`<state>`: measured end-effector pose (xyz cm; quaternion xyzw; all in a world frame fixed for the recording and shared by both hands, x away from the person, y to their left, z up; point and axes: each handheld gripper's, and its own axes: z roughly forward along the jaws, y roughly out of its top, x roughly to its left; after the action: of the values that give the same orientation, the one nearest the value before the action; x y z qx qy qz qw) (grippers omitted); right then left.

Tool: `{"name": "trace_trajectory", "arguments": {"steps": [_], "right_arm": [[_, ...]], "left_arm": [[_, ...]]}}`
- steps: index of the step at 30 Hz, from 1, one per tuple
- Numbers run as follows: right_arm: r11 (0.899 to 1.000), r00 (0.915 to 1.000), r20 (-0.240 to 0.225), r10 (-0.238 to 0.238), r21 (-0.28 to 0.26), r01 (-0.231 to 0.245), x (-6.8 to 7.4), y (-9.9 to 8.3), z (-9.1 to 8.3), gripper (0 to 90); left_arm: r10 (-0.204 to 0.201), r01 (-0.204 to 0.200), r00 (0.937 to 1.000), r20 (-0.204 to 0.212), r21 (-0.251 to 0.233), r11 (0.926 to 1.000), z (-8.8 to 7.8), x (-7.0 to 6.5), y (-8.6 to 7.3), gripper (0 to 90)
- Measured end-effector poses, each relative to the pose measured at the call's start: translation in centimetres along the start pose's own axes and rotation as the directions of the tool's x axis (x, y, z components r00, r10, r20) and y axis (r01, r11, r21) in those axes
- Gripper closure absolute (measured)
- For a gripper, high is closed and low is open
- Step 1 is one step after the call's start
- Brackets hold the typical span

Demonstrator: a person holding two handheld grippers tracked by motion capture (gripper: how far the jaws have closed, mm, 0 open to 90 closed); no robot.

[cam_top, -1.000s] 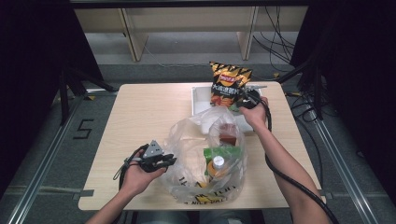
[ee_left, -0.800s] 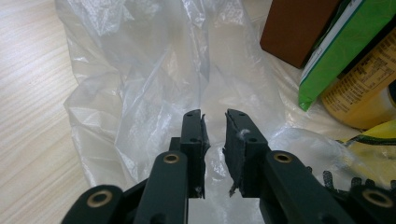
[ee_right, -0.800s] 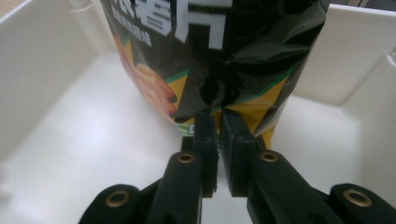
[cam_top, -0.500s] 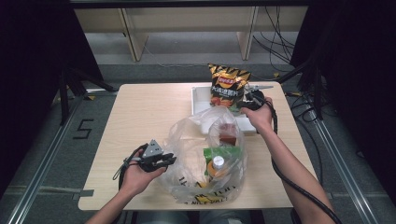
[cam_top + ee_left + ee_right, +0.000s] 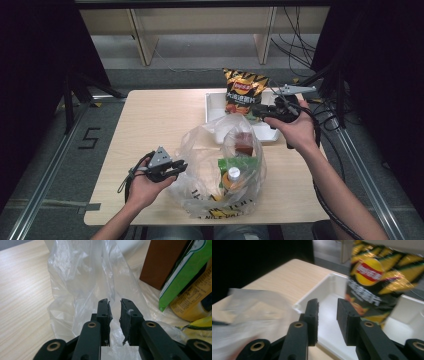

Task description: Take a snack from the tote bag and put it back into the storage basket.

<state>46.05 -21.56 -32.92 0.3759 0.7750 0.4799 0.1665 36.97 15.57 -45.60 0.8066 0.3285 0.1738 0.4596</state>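
My left gripper (image 5: 176, 166) pinches the rim of the clear plastic bag (image 5: 220, 170), a fold of film caught between its nearly closed jaws. The bag lies on the surface (image 5: 165, 117), holding a brown box (image 5: 163, 261), a green packet (image 5: 186, 271) and a yellow bottle (image 5: 233, 177). Behind the bag stands a white tray (image 5: 216, 102) with a chip bag (image 5: 244, 91) upright in it. My right gripper (image 5: 256, 112) hovers over the tray beside the chip bag; its jaws have just been opening, with nothing between them.
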Motion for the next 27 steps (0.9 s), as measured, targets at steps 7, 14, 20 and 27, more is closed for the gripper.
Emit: {"name": "trace_trajectory", "arguments": {"steps": [7, 14, 20, 27], "right_arm": [[0.999, 0.9952, -0.09, -0.038, -0.002, 0.038, 3.4, 0.0, -1.1, 58.6], [0.994, 0.9811, -0.162, -0.106, 0.015, 0.11, 5.5, -0.5, -1.2, 51.2], [0.988, 0.9722, -0.181, -0.148, 0.009, 0.152, 6.3, -1.5, -1.4, 45.4], [0.977, 0.9626, -0.184, -0.199, 0.044, 0.211, 6.7, -2.5, -1.5, 54.9]], "left_arm": [[0.003, -0.005, 0.9997, -0.025, -0.065, 0.9979, -1.0, -0.5, 1.2, 66.4], [0.016, -0.018, 0.9996, -0.023, -0.096, 0.9952, -1.4, -1.0, 1.9, 63.6], [0.018, -0.02, 0.9995, -0.025, -0.093, 0.9955, -1.4, -0.9, 1.9, 62.5], [0.014, -0.017, 0.9994, -0.032, -0.094, 0.9955, -1.5, -0.7, 1.8, 60.8]]}}
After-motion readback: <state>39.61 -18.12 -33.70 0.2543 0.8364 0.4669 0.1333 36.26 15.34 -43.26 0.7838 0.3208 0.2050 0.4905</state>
